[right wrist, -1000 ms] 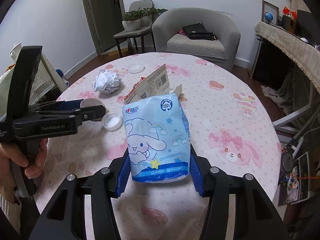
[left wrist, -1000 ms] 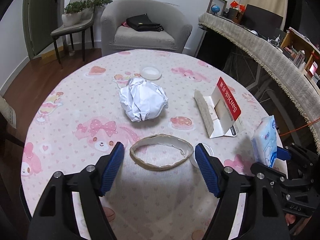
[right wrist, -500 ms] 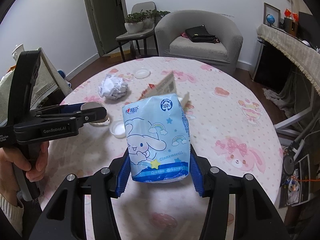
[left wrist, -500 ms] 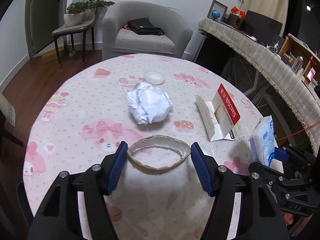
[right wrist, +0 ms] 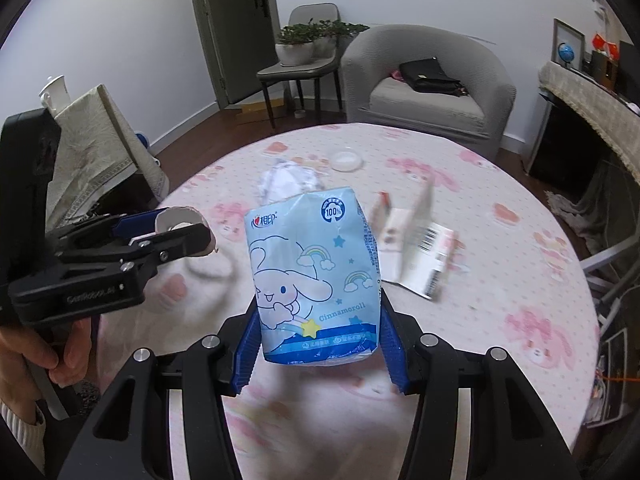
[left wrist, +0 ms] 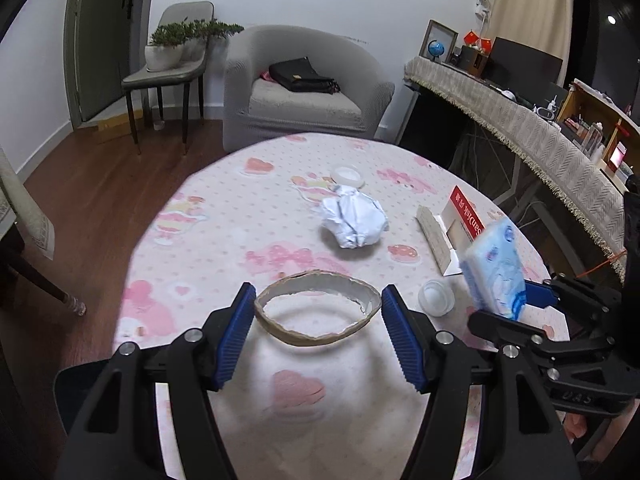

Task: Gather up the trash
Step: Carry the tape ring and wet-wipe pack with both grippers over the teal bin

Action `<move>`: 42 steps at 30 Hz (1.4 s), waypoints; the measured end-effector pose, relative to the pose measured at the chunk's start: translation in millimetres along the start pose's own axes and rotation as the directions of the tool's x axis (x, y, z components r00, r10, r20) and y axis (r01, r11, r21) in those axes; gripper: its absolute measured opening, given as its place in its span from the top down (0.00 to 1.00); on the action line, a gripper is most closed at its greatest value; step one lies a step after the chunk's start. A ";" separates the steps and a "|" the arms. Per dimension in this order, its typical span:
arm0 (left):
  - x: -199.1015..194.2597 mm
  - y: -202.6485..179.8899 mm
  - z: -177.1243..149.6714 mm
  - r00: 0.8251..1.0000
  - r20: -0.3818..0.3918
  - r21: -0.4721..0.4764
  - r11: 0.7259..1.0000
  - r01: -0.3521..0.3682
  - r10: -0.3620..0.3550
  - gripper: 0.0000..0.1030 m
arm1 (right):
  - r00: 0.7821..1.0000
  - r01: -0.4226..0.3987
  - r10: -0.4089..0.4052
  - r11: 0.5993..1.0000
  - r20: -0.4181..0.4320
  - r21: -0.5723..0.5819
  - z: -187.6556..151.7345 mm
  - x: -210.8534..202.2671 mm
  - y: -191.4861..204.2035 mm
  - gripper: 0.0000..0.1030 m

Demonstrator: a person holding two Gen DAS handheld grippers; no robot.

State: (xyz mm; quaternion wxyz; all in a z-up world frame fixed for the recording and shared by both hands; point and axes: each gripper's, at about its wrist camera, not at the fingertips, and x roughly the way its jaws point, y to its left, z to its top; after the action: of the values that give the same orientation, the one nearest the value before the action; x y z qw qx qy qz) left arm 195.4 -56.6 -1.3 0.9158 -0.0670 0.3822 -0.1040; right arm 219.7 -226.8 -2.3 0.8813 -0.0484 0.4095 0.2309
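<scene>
Two labels: "Cinnamoroll" tissue pack (right wrist: 316, 280) (claw-held), "SanDisk" card (left wrist: 466, 216).

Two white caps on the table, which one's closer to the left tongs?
The white cap just right of the left tongs, beside the cardboard ring. The other cap lies beyond the crumpled paper.

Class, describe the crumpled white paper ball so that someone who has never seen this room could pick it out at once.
Start at the round table with the pink cartoon cloth, in front of the grey armchair. Near its middle, just this side of a small white lid, lies the paper ball. It is the only crumpled, lumpy white thing there; the red-and-white card pack to its right is flat-sided.
</scene>
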 end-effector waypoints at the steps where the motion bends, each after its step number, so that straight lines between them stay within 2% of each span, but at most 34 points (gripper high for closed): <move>1: -5.1 4.7 -0.9 1.000 0.008 -0.002 1.000 -0.006 0.006 0.35 | 1.000 -0.007 0.007 1.000 0.001 -0.001 1.6 1.3 3.9 0.48; 18: -54.0 99.4 -23.8 0.992 0.046 -0.088 0.989 -0.116 0.120 0.35 | 0.995 -0.101 0.101 0.991 -0.006 -0.085 26.6 31.6 96.2 0.48; 25: -68.8 136.1 -34.0 0.990 0.046 -0.142 0.981 -0.129 0.136 0.35 | 0.989 -0.146 0.145 0.981 -0.020 -0.125 33.1 47.0 138.1 0.48; 33: -79.6 182.0 -52.6 0.980 0.016 -0.190 0.963 -0.190 0.197 0.35 | 0.980 -0.197 0.194 0.968 -0.036 -0.155 39.0 64.6 185.7 0.48; 42: -79.5 240.4 -88.9 0.964 -0.077 -0.249 0.931 -0.268 0.256 0.35 | 0.963 -0.270 0.262 0.943 -0.067 -0.196 41.2 85.0 240.9 0.48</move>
State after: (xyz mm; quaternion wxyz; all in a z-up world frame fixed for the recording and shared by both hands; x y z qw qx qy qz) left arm 110.8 191.8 -57.5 0.8965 -0.1313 0.4177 0.0680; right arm 188.3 29.8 -13.3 0.8241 -0.0870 0.4040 0.3875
